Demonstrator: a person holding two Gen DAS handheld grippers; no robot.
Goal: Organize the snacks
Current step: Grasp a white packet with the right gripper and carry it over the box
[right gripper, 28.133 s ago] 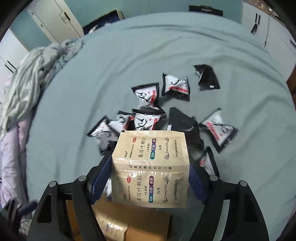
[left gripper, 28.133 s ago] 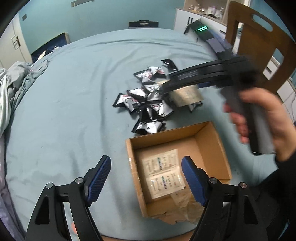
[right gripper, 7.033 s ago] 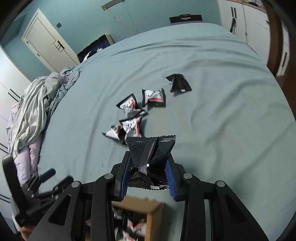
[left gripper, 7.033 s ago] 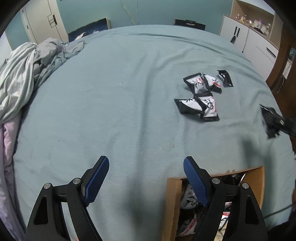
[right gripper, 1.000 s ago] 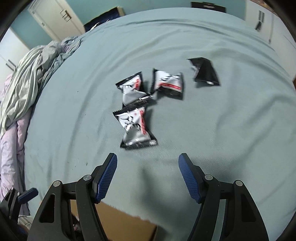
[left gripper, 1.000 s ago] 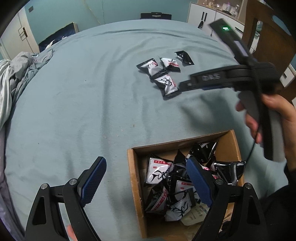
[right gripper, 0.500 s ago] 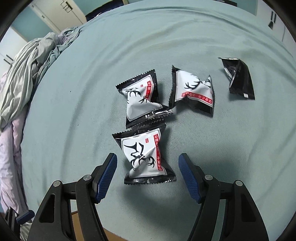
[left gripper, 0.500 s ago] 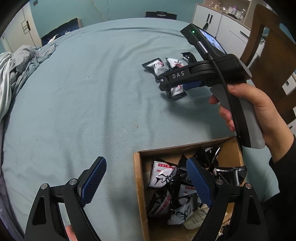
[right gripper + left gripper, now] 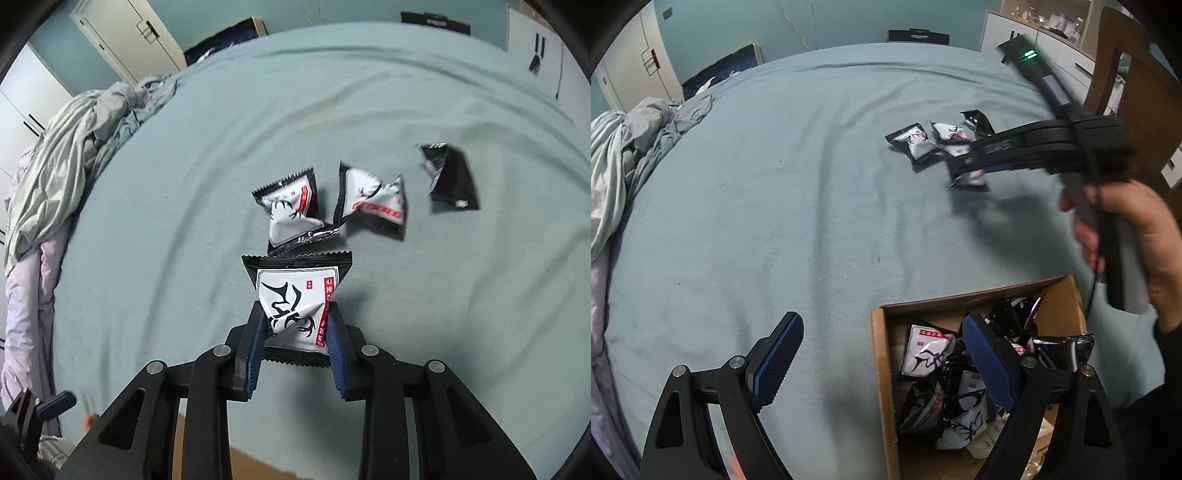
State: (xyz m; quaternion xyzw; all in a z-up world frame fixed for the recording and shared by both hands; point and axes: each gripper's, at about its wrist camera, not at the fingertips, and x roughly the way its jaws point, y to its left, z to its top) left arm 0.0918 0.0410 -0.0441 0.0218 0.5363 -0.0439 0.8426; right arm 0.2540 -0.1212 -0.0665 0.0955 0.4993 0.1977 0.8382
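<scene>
My right gripper (image 9: 295, 328) is shut on a black-and-white snack packet (image 9: 297, 295) and holds it just above the bed; it also shows in the left wrist view (image 9: 967, 173). Three more packets lie beyond it: one white-faced (image 9: 291, 210), one white-faced (image 9: 373, 203), one black (image 9: 450, 177). My left gripper (image 9: 882, 358) is open and empty, its right finger over the cardboard box (image 9: 882, 369), which holds several packets (image 9: 927, 354).
The teal bed sheet (image 9: 775, 184) spreads wide to the left. A crumpled blanket (image 9: 74, 147) lies at the left edge. A wooden chair (image 9: 1126, 74) stands at the right, white cabinets behind. The box's edge shows below my right gripper (image 9: 258, 465).
My right gripper has closed on the nearest packet and lifted it off the sheet. The left gripper stays open over the box.
</scene>
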